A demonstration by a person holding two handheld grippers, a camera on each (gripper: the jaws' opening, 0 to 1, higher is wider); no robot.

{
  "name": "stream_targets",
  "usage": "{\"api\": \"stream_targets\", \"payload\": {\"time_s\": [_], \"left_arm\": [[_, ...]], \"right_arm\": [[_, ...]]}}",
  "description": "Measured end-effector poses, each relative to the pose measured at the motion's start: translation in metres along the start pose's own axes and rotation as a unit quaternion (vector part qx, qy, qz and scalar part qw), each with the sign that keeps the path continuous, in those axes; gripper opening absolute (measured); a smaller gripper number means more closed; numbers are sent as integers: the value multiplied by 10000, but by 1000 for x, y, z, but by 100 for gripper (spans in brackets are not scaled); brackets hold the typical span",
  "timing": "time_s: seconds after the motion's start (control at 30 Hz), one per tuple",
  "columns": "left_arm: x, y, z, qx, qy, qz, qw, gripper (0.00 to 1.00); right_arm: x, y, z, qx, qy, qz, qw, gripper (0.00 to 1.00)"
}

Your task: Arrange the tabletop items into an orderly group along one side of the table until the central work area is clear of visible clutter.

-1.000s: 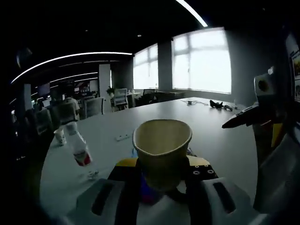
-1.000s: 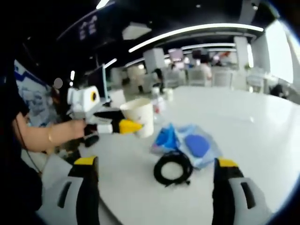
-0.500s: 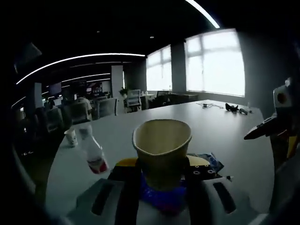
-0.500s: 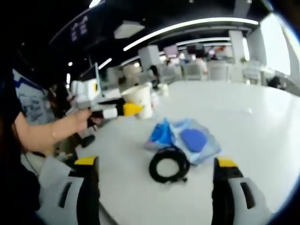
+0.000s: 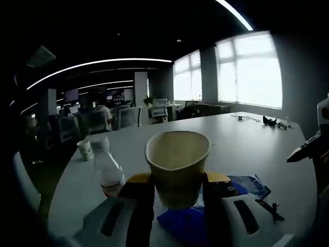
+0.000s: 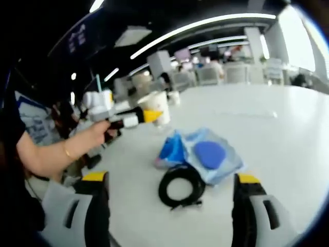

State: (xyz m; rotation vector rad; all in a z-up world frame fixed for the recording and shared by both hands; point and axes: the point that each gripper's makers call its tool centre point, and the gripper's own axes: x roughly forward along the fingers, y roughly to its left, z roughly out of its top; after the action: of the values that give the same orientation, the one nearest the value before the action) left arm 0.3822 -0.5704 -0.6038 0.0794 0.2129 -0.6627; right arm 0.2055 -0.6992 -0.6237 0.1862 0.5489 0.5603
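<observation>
The left gripper (image 5: 177,193) has its jaws clamped on a paper cup (image 5: 178,164), one jaw on each side of the cup's lower body; the cup stands upright with its open mouth up and looks slightly squeezed out of round. In the right gripper view the same cup (image 6: 156,107) is carried above the white table (image 6: 277,134), held out by a bare hand (image 6: 97,135) that grips the tool's handle.

Taking the paper cup as the landmark in the left gripper view: to its left and a little beyond stands a clear plastic bottle (image 5: 106,167) with a red label band low on it, and farther off on that same side a small cup (image 5: 86,150) sits near the table's edge. Just below and to the right of the paper cup lies a blue plastic packet (image 5: 245,185), with a black cable (image 5: 268,210) beside it. Far beyond the cup, near the windows, some dark small things (image 5: 269,121) rest on the table; they are too small to name.

The right gripper (image 6: 167,208) has its fingers wide apart and grips nothing. Between them in its view lies the coiled black cable (image 6: 181,186), touching the blue packet (image 6: 205,155), which lies nearer to the paper cup.
</observation>
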Motion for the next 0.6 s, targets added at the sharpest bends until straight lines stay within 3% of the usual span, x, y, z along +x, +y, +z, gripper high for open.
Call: {"api": "stream_targets", "payload": {"time_s": [0.6], "left_arm": [[60,31,-31,40,258,440,9987,35]], "right_arm": [[20,-28,-19,283,189,-188,9992,96]]}}
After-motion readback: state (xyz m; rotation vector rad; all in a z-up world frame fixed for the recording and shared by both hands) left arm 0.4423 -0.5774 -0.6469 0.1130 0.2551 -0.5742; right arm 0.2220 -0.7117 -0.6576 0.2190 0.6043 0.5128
